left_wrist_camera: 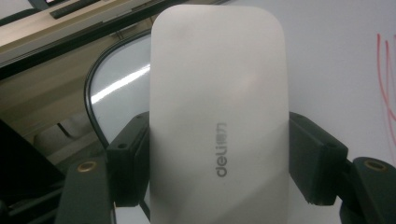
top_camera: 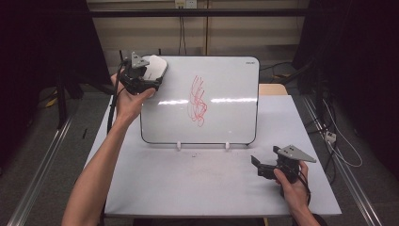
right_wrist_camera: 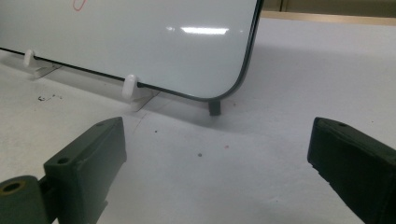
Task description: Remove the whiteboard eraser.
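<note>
While a whiteboard (top_camera: 226,122) stands tilted on two white clips on the grey table (top_camera: 197,183), the left gripper (top_camera: 149,75) presses a white Deli-branded eraser (left_wrist_camera: 217,116) against the board's upper left corner — its jaws closed snugly on the eraser's sides. Red scribbles (top_camera: 197,101) mark the board's middle, well apart from the eraser. Near the table's front right, the right gripper (top_camera: 258,165) rests with jaws spread wide, holding nothing.
</note>
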Demonstrator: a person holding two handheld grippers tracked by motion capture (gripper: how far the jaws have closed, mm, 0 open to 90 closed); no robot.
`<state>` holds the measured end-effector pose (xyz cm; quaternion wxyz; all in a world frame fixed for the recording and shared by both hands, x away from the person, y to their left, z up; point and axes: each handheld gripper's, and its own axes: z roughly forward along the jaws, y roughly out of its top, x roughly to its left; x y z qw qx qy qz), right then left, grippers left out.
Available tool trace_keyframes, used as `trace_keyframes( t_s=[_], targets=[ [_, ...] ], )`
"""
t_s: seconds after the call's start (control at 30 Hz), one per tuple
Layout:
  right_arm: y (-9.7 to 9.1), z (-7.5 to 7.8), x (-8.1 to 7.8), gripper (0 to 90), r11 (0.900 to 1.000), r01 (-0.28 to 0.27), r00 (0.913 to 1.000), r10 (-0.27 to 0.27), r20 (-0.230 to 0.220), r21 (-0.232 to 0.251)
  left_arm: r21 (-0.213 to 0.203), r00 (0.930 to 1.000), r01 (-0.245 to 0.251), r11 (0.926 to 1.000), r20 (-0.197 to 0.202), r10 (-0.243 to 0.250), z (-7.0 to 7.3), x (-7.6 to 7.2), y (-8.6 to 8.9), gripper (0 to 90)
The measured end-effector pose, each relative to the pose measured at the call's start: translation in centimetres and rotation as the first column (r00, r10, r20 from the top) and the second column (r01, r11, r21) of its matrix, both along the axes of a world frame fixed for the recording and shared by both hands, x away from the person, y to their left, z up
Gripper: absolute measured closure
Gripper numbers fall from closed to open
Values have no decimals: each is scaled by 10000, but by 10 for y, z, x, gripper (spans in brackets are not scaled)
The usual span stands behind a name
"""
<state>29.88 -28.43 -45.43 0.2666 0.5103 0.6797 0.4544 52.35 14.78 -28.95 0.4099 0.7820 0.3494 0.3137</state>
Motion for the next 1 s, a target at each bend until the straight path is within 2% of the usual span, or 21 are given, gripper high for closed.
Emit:
trace_keyframes(
  t_s=[0.1,0.17,0.37,0.57,0.67,1.0],
  targets=[
    [0,0,1,44,10000,15,10000,-15,-13,9,-253,9996,130,9996,236,-124,6,-5,-1,313],
    [0,0,1,45,10000,14,10000,-13,-26,42,-152,9991,107,9998,413,-101,10,-10,-2,313],
    [2,0,2,45,10000,-16,10000,16,-35,70,-394,9981,196,9990,592,-173,15,-19,-2,313],
    [1,0,1,45,10000,-40,10000,40,-17,73,-644,9968,254,9976,767,-204,11,-29,-3,312],
    [1,0,1,45,10000,-72,10000,72,1,55,-521,9965,336,9981,778,-295,8,-32,-4,312],
    [1,0,1,45,9999,-108,9999,108,29,90,-500,9948,426,9978,945,-377,2,-43,-9,312]
  ],
)
